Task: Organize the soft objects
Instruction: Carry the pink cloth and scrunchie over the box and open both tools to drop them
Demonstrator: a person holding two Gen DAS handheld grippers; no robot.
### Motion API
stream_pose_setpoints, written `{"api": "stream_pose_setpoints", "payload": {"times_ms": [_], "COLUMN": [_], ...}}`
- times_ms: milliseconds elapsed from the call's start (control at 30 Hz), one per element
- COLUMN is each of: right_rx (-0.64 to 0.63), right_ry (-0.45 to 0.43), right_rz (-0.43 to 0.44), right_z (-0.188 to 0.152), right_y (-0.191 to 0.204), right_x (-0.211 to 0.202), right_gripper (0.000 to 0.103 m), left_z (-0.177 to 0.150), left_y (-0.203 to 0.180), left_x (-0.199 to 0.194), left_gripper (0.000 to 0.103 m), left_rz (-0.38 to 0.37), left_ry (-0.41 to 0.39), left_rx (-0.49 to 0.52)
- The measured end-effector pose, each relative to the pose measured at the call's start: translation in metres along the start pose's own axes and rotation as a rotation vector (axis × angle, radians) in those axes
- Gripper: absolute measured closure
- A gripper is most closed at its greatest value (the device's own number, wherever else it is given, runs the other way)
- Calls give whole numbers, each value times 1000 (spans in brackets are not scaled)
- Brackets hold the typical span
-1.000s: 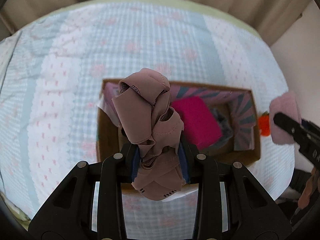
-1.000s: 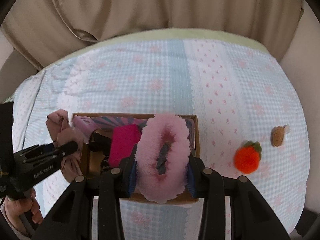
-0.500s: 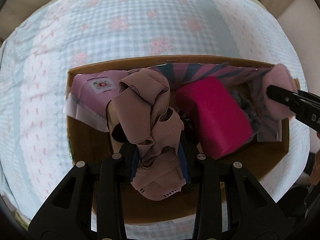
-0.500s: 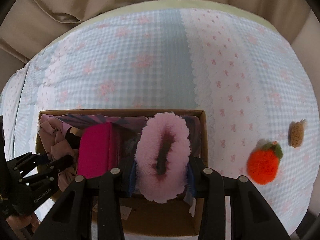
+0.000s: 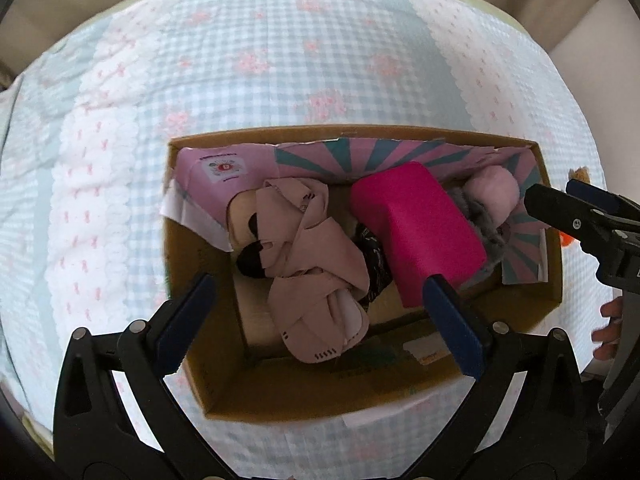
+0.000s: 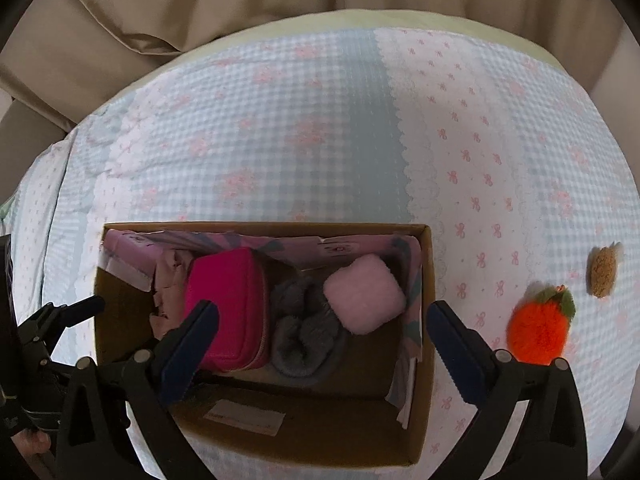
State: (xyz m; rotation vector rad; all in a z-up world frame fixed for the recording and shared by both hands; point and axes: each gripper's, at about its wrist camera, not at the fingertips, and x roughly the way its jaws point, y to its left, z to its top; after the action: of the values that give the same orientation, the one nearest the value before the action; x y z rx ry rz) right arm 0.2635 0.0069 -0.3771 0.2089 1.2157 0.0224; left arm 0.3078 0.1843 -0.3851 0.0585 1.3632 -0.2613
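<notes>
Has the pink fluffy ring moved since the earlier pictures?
Yes. The pink fluffy ring left the right gripper, now open, and dropped into the cardboard box, near its right wall.

hidden: most of grey fuzzy item [image 6: 304, 332] behind magenta pouch [image 6: 228, 308] | unclear: small tan thing [image 6: 601, 272], far right

- Left wrist cam sits close over the box's [image 5: 192, 208] left end, looking down and forward between its own fingers.
- Right wrist cam hangs over the right end, same downward tilt, a bit further back.
- Both catch the box, the bedspread [image 6: 320, 120] beyond, and a bit of each other's gripper.
</notes>
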Motion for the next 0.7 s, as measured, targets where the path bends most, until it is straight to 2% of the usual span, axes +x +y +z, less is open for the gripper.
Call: {"api": "stream_pose_setpoints", "payload": {"times_ms": [267,467,533,700], "right_rx": [-16,-8,-12,-28], "right_ry": [-63,-92,-110,-166], "right_rz": [5,15,-4,-25], "right_z": [-10,-27,-36,-60], "right_y": [11,18,22,23], "right_x": [-37,-80,-100,-149], "right_gripper": [0,0,0,0], "left_z": [-13,-29,-36,-63], "left_y": [3,-2,-2,1], "left_x": [-38,-77,-92,-140], "left_gripper": [0,0,0,0], "left_rz": [5,26,43,14], "left_ry": [-64,-116,-123,-185], "left_rx": [-3,4,-17,-83]}}
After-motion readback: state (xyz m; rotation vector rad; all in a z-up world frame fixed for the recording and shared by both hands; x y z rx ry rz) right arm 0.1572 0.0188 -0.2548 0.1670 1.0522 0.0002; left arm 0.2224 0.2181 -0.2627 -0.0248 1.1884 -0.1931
